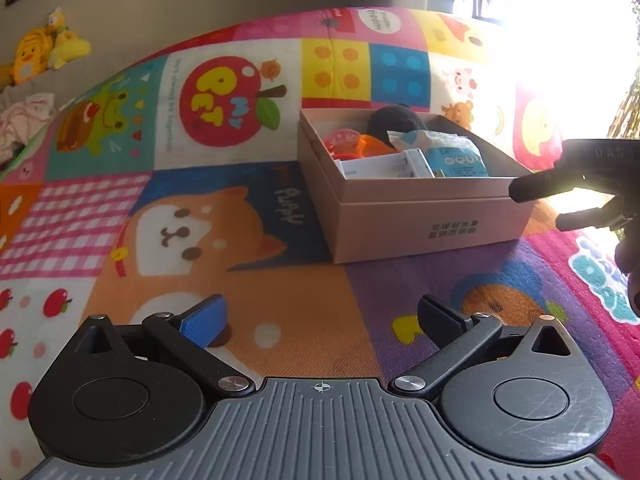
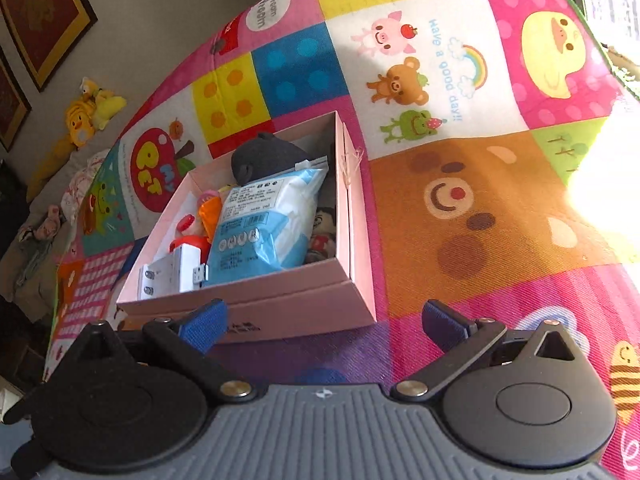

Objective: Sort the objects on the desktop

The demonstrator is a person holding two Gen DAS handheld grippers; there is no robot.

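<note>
Grippers first, since they are closest to me. My left gripper (image 1: 320, 320) is wide open and holds nothing; it hangs over the mat (image 1: 280, 320), above an orange patch. My right gripper (image 2: 324, 322) is wide open too, with nothing between its blue pads (image 2: 202, 326). Its left pad sits right in front of the near wall of the box (image 2: 304, 300).

Next comes the box. It is pink, has no lid on, and stands on the mat. From the left camera it lies ahead and to the right, and my right gripper shows dark at its right end, near the corner.

Inside the box are the things. A white part with screws (image 2: 172, 270) lies in the near corner. Beside it is a blue and white bag (image 2: 264, 220), which leans over the middle. Red and orange toys (image 2: 200, 220) lie to the left of the bag. A small doll (image 2: 322, 232) peeks out on the right of the bag, partly hidden under it. At the far end sits a black soft thing (image 2: 268, 154); I cannot tell what it is.

Past the box the mat goes on, with a red apple picture (image 1: 228, 100) and yellow and blue squares. Far off by the wall lies a yellow plush toy (image 1: 36, 54). Bright light comes in on the right.
</note>
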